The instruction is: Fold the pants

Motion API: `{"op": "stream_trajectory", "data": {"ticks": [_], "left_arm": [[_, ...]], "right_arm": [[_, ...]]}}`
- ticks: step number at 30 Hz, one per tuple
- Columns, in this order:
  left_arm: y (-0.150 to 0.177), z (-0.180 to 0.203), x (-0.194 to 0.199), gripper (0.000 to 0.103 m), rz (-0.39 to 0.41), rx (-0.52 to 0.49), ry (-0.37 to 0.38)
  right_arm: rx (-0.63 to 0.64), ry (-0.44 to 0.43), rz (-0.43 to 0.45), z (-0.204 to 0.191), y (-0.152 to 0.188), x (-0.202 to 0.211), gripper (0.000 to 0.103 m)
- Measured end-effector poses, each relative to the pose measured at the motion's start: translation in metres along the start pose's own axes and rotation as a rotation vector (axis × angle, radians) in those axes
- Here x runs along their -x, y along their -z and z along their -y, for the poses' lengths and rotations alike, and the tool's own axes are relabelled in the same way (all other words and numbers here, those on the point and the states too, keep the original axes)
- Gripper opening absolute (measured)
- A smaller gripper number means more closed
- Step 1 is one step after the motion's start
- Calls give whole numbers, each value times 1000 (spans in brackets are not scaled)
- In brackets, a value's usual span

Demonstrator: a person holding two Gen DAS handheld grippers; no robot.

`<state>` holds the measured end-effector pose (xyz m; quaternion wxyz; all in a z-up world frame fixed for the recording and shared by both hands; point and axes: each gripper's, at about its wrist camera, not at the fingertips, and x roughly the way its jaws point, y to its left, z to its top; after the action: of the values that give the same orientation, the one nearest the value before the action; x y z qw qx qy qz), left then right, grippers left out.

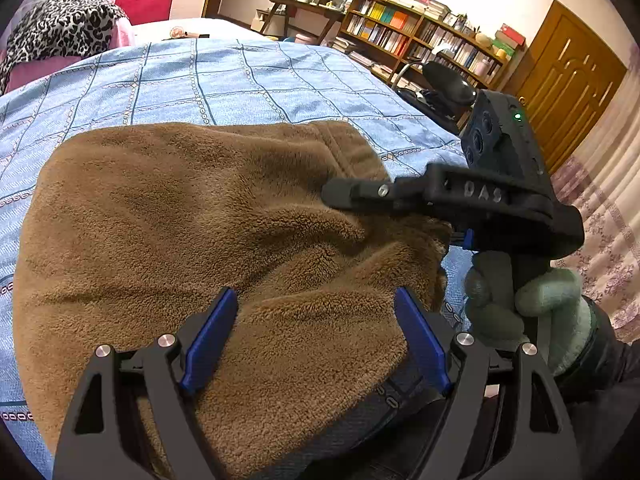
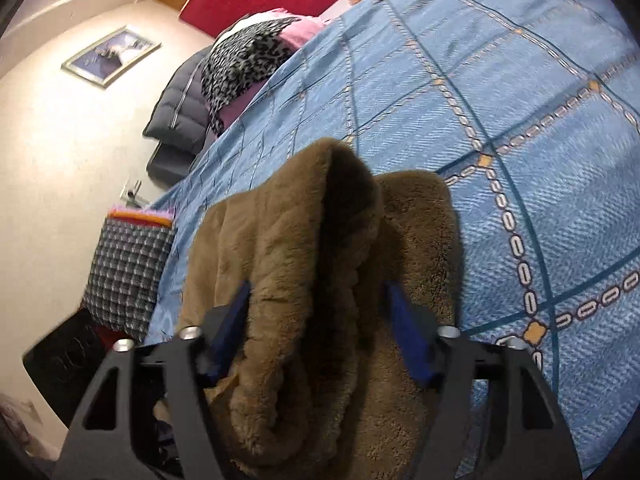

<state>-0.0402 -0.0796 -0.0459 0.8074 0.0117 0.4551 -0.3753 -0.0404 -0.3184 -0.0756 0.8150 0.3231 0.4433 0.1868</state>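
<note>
Bedroom, with a blue checked bedspread (image 1: 224, 80) as the working surface; bookshelf (image 1: 420, 36) and wooden door (image 1: 568, 80) at the far wall, a leopard-print cloth (image 1: 60, 28) piled near the head of the bed.

Brown fleece pants (image 1: 192, 232) lying on the bedspread in a thick, rumpled bundle, near edge reaching toward the bed's side. Folded into a compact shape already, though lumpy, with a raised ridge across the middle.

Left tool (image 1: 316, 340) spread wide, low over the near edge of the pants, blue pads clear of the fleece on both sides; nothing gripped. Right tool (image 2: 316, 328) about half open, straddling a tall fold of fleece that stands up between the pads; left pad looks to be touching the fabric, right pad seems to stand just off it, so no firm hold by the look of it. Gloved hand (image 1: 520, 304) around the right tool's handle.

Risks, as a guess: thick pile slipping out of a loose half grip; only the top layer caught, so the bundle peels apart on lifting; bedspread pinched along with the pants if the left tool closes too low; an uneven pull between the two sides skewing the fold.
</note>
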Motion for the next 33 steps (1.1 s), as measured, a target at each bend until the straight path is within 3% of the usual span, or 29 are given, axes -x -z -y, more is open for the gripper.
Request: {"op": "stream_trajectory", "data": {"ticks": [4, 7, 14, 21, 24, 33], "left_arm": [[-2, 2, 2, 80, 5, -6, -3], [-4, 7, 6, 79, 18, -25, -2], [-12, 32, 12, 79, 47, -100, 42], [-5, 41, -16, 80, -24, -156, 61], [-2, 34, -25, 81, -41, -141, 69], [-3, 31, 3, 81, 30, -120, 73]], "right_arm": [[58, 10, 19, -8, 1, 9, 20], [107, 8, 59, -19, -1, 22, 16], [158, 32, 140, -34, -6, 61, 15], [26, 95, 101, 18, 3, 48, 15], [13, 97, 100, 25, 8, 42, 20], [233, 198, 194, -17, 12, 67, 28]]}}
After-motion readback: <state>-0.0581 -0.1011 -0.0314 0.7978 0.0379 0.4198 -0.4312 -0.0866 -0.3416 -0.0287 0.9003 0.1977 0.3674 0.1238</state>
